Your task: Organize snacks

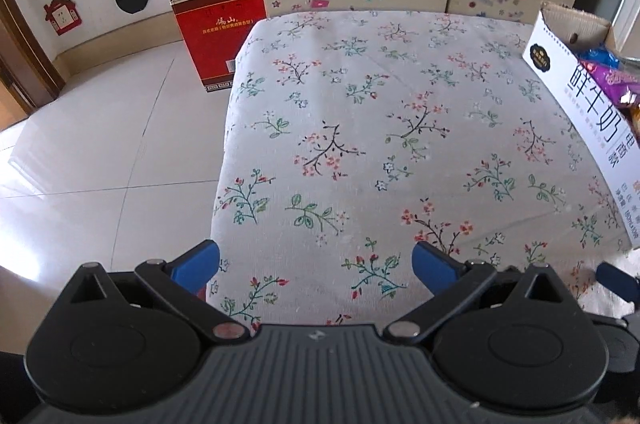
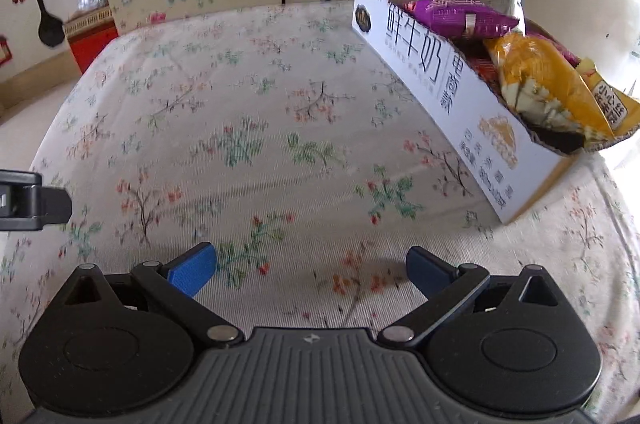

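Right wrist: both grippers [image 2: 310, 270] [image 1: 316, 266] spread wide, nothing held (milk box [image 2: 440, 80] hugs tablecloth's [image 2: 240, 144] right edge).

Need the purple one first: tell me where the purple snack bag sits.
In the right wrist view, the purple snack bag lies atop the open white carton at upper right, behind the yellow bag.

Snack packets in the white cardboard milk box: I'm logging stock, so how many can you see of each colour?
Purple foil snack packet: 1
Orange-yellow snack packet: 1
Blue snack packet: 1
Total: 3 clearly visible in the white cardboard milk box; others may lie hidden underneath.
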A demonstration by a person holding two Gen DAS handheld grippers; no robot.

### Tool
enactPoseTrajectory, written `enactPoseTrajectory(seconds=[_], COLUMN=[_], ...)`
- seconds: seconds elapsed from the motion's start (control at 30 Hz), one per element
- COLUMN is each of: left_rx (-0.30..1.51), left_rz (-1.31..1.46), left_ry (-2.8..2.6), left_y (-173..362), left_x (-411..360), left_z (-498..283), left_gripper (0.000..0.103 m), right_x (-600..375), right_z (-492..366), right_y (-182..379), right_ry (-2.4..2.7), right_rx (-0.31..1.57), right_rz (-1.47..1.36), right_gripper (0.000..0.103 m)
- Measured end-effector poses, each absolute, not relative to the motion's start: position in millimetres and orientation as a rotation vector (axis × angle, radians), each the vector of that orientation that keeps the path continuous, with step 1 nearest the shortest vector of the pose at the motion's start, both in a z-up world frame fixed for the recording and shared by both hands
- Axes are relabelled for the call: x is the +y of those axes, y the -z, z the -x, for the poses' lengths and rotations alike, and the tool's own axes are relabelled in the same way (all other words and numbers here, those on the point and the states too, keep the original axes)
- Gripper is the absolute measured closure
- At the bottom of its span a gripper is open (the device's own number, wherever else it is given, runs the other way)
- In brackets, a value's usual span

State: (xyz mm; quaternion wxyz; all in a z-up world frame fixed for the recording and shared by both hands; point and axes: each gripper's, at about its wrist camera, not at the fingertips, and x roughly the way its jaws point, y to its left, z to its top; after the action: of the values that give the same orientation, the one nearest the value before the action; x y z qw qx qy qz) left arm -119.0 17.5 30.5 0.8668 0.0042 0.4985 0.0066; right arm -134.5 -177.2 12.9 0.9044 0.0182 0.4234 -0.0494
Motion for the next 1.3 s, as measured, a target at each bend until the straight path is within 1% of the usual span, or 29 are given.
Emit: enactPoseTrajectory(seconds=[0.23,0.53,1.3], left_rx=[1.044,1.037,1.033], left_rz=[0.017,0.026,0.013], left_ry=[0.008,0.005,-0.004], left_y=[-31.1,-31.2,-28.6], left_x=[17.9,19.3,17.1], left_z=[117.2,116.4,111.0], left_gripper=[0.001,0.001,0.001], right_x=[-167.6,-164.0,-160.1], right_z=[129.0,116.5,113.9], right_y=[-5.6,2.1,1.8], right_ry=[0.102,0.077,0.057], right_rx=[0.754,0.641,0.633], right_rz=[-0.017,-0.006,-0.004], right_gripper=[0.000,0.000,0.000])
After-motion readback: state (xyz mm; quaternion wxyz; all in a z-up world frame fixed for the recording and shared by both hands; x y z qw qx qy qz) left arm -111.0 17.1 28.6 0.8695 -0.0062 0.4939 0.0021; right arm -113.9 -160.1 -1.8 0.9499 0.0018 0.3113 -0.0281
